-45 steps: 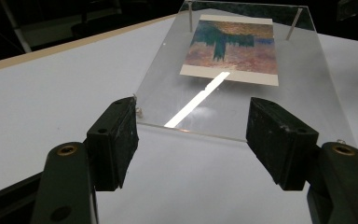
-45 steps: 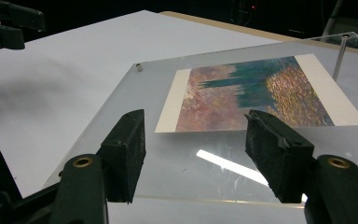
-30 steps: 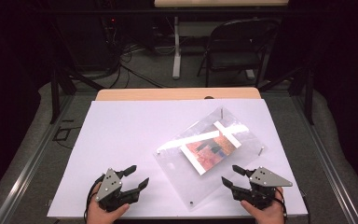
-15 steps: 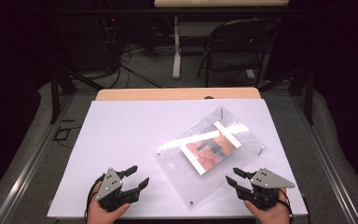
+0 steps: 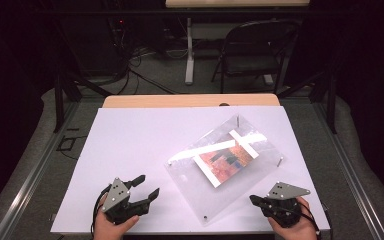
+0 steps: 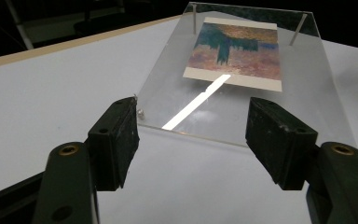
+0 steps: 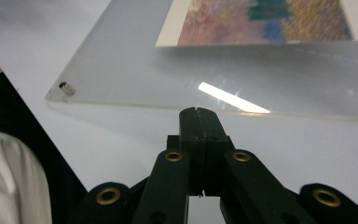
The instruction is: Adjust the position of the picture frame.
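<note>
A clear acrylic frame [image 5: 225, 170] holds a white-bordered print [image 5: 226, 159] of mottled orange, pink and gold with dark teal strokes, on a white table [image 5: 140, 140] with a tan wooden edge, near black grippers.

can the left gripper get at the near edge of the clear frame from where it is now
Probably yes. The left gripper stands open, its jaws pointed at the clear frame, with bare white table between them. The right gripper is shut, off at another edge.
</note>
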